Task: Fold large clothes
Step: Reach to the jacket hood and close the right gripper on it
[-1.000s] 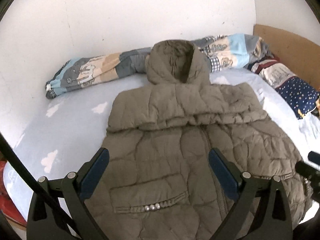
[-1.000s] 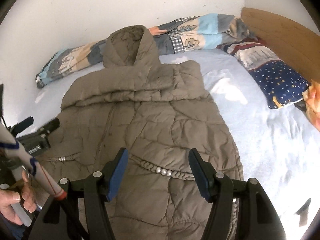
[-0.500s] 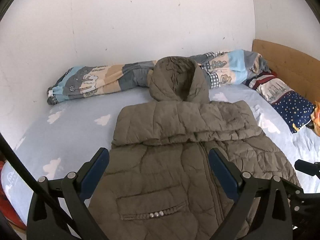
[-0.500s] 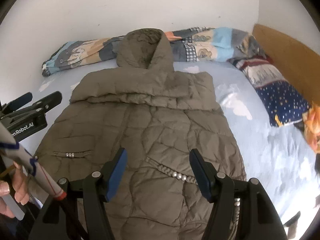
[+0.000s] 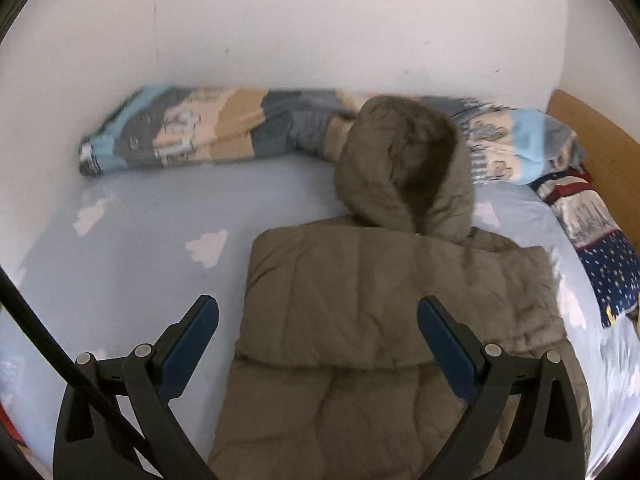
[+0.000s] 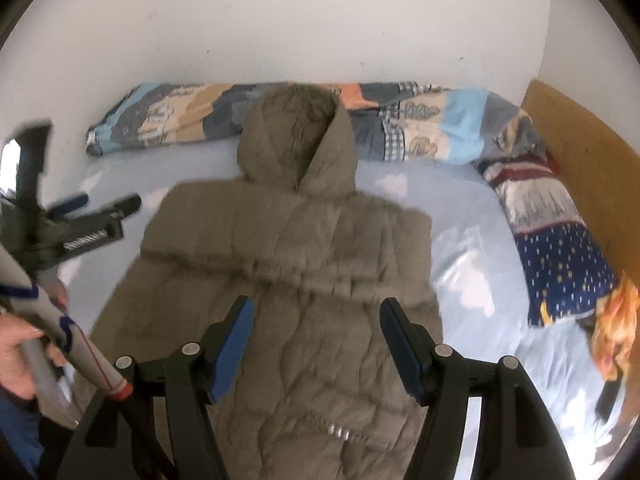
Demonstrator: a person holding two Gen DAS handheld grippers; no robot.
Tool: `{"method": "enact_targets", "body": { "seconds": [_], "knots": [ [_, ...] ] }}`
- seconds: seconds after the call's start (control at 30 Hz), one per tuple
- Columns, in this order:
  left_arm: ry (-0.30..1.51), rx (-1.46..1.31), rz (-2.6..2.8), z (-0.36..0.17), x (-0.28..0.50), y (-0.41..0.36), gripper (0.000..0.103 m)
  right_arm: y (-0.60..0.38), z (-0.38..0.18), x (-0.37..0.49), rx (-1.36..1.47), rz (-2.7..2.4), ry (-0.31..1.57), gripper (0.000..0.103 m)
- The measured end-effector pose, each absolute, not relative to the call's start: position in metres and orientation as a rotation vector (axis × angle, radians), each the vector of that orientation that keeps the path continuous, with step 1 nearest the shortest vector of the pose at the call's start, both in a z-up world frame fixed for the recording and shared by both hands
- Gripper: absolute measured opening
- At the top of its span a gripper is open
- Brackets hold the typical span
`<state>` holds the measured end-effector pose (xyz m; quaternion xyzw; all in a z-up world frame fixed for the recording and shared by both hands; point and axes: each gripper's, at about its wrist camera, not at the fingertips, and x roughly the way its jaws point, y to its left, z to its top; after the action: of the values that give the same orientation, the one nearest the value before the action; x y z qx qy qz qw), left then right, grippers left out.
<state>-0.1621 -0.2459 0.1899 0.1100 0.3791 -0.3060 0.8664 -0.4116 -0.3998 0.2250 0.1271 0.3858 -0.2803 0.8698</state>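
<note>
Left tool (image 5: 318, 318) is seen with its blue-padded fingers (image 5: 191, 344) spread wide, nothing between them; it hangs above the bed, its left finger over bare sheet, its right finger over the jacket. In the right wrist view the same left tool (image 6: 100, 204) shows at the left edge, blurred, with a hand (image 6: 20, 354) on its handle.

Right tool (image 6: 316, 338) is noted with jaws opening, also empty; both its pads are held above the jacket's lower half, clear of the fabric.

Olive-brown quilted hooded jacket (image 5: 400, 320) is laid front-up on the light blue cloud-print sheet (image 5: 132, 264). Its sleeves are folded across the chest, forming a flat band below the hood (image 5: 404, 168). The hood points toward the wall (image 5: 320, 20) and overlaps the rolled patchwork duvet (image 5: 208, 128) that lies along the wall from left to right. A row of metal snaps (image 6: 338, 432) is visible on the lower front in the right wrist view.

To the right of the jacket, a striped and star-print pillow (image 6: 560, 252) lies against the wooden headboard (image 6: 580, 152). An orange object (image 6: 616, 328) is seen at the far right edge; its kind cannot be told.
</note>
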Motion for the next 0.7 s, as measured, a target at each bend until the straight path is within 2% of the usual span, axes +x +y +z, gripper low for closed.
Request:
{"method": "enact_targets", "body": {
  "seconds": [0.13,0.3,0.53,0.7],
  "knots": [
    [0.873,0.174,-0.615,0.173,-0.121,-0.252,0.099,-0.447,0.246,-0.363,0.335,-0.557,0.805,0.076],
    [0.889,0.169,-0.613,0.160,-0.107,-0.254,0.099,-0.514,0.252,-0.275,0.352,-0.579,0.803,0.076],
    [0.859,0.232,-0.654,0.153,-0.108,-0.264,0.099,-0.624,0.221,-0.150,0.414,-0.640,0.806,0.075],
    [0.911,0.198,-0.711,0.142,-0.101,-0.264,0.099,-0.669,0.202,-0.092,0.384,-0.698,0.806,0.075]
  ]
}}
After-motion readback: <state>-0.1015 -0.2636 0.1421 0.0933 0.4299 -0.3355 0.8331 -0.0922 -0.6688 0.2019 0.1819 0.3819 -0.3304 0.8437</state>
